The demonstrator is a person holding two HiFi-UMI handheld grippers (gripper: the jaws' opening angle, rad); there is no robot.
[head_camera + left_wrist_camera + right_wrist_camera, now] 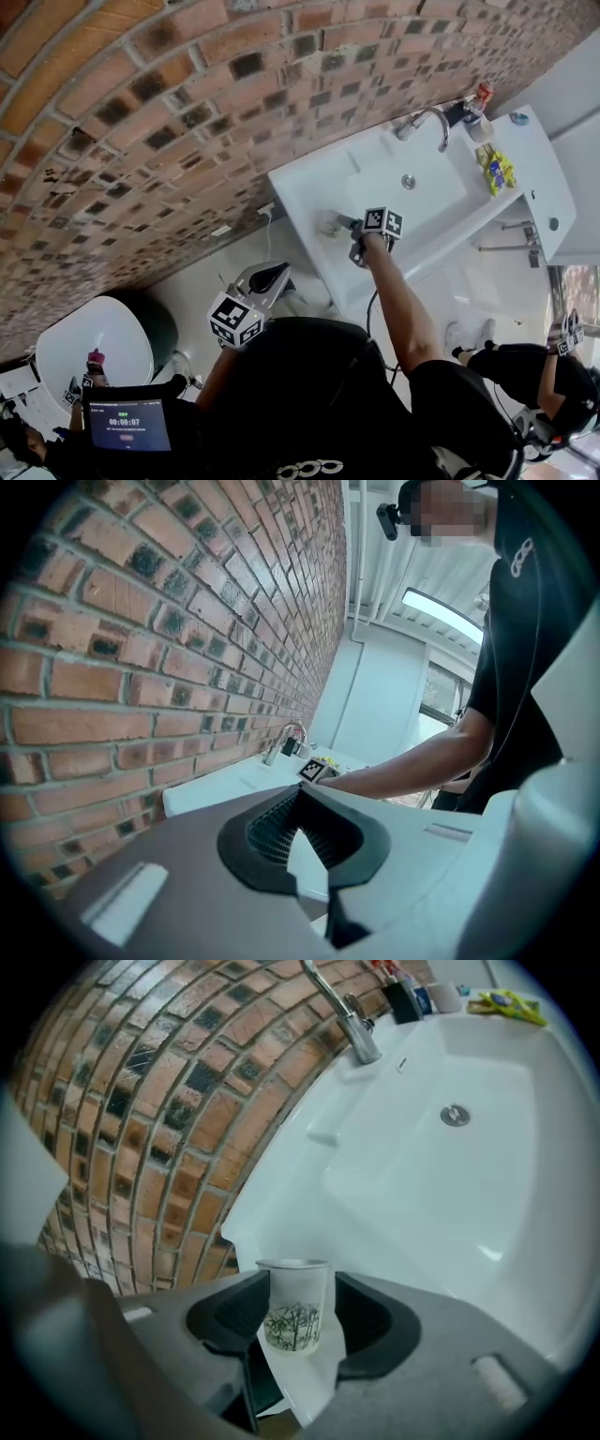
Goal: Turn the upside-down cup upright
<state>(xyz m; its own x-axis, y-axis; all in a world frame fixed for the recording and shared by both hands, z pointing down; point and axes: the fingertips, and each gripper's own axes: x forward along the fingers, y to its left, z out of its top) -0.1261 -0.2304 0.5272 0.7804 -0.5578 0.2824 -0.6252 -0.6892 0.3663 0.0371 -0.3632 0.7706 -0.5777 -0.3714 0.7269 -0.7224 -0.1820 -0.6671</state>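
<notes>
Right gripper view, tapered bamboo-print cup (296, 1309)

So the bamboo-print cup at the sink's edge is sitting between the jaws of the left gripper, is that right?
Not the left: the cup at the edge of the sink sits between the jaws of the right gripper, as the right gripper view shows. The left gripper has nothing between its jaws.

Cup (297, 1321): white, matt, paper-like, printed bamboo pattern. Sink (487, 1204): glossy white, smooth, ceramic look. Faucet (349, 1018): polished metal; drain (455, 1115) metal too. Brick wall (159, 1110): rough, matt, dark pitted patches. Right gripper (296, 1303): smooth matt grey plastic. Left gripper (302, 794) pads (272, 829): black, ribbed.
</notes>
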